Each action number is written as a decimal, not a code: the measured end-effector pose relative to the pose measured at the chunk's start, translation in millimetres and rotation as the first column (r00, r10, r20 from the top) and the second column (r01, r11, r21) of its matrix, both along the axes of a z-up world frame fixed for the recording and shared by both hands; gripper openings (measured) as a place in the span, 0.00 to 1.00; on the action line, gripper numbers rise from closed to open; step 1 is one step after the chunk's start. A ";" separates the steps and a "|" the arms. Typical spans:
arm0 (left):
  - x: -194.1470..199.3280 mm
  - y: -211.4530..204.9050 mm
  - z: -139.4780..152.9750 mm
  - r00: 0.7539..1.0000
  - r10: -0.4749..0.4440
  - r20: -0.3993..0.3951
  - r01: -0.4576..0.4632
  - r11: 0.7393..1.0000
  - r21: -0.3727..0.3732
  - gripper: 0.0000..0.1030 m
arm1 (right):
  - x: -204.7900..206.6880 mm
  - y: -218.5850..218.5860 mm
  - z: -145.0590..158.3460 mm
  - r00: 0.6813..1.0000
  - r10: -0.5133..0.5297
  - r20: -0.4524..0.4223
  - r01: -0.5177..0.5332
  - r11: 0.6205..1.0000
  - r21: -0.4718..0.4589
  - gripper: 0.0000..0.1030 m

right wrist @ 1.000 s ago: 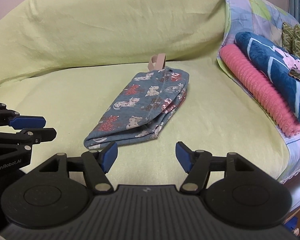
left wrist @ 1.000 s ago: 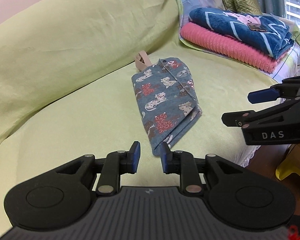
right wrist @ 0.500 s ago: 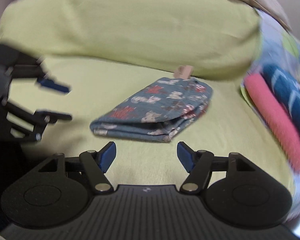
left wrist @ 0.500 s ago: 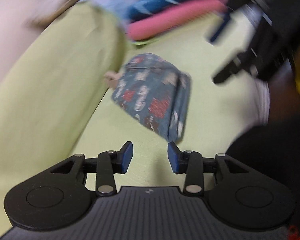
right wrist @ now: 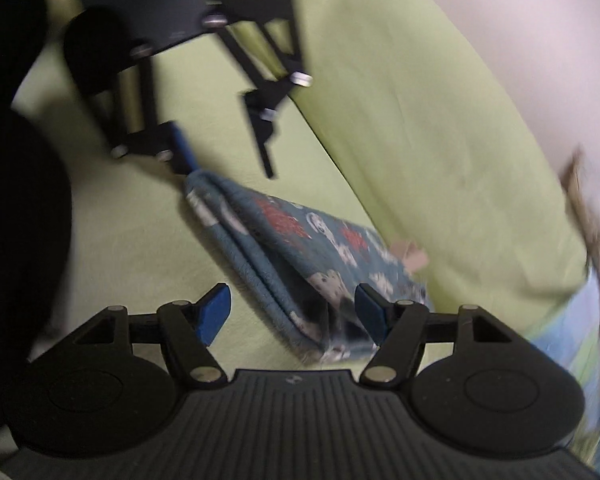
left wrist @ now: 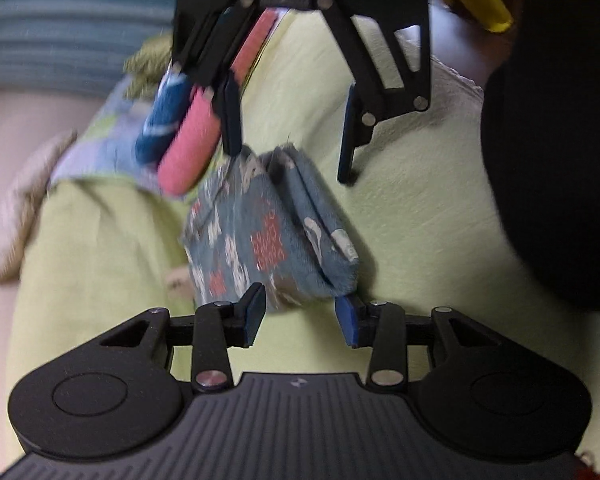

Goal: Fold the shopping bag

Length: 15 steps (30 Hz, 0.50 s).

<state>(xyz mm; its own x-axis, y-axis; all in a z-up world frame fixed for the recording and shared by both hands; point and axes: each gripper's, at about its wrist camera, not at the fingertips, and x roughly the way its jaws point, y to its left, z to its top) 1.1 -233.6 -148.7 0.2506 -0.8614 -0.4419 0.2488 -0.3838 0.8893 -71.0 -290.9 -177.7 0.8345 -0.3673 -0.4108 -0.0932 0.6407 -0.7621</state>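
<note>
Yellow-green sheeting covers the broad cushioned sofa seat (left wrist: pixel 412 208) and its backrest (right wrist: pixel 420 120), and this soft bed of cloth carries everything else. At its far end, in the left wrist view, lies a stack of folded towels (left wrist: pixel 188 148), one pink and ribbed, one dark blue, blurred by motion.

On the seat, between the two tools, lies the blue fabric shopping bag with a cat print (left wrist: pixel 272 232). It already lies folded into a compact, layered packet, with several thicknesses of cloth showing along its open edge in the right wrist view (right wrist: pixel 300 264). A beige handle loop (right wrist: pixel 412 254) pokes out from the side nearest the backrest. Whether another fold is wanted, or the packet is as small as it should be, cannot be judged from this moment.

The left gripper (left wrist: pixel 302 318) sits at one end of the packet, its jaws spread wide and holding nothing, one blue pad just beside the corner. The right gripper (right wrist: pixel 294 316) faces it from the opposite end, jaws likewise spread, straddling the layered corner without pinching it.

The bag looks light, limp and slightly grippy, a woven cotton that would sag and spring open if lifted by a single layer. A sound hold would probably pinch all layers together at a corner or along the folded spine, not the loose loop.

No readable writing or brand shows in either view.
</note>
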 end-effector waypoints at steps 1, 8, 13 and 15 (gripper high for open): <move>1.9 -0.2 -2.6 1.000 -0.025 0.014 0.026 1.000 -0.007 0.45 | 0.9 -1.0 -2.5 1.000 0.019 0.002 -0.019 1.000 -0.017 0.63; 13.4 -11.9 4.0 0.993 -0.086 -0.077 0.087 0.996 0.012 0.39 | 7.9 -8.4 -19.0 0.988 0.152 0.003 -0.150 0.981 -0.122 0.38; 27.0 -37.0 33.6 0.946 0.029 -0.323 0.021 0.989 0.149 0.21 | 23.2 -27.9 -2.1 0.994 0.107 -0.005 -0.105 0.982 0.156 0.22; 34.5 -46.4 45.9 0.899 0.100 -0.426 -0.016 0.980 0.197 0.20 | 32.9 -44.1 16.8 0.999 0.049 -0.024 -0.037 0.935 0.352 0.20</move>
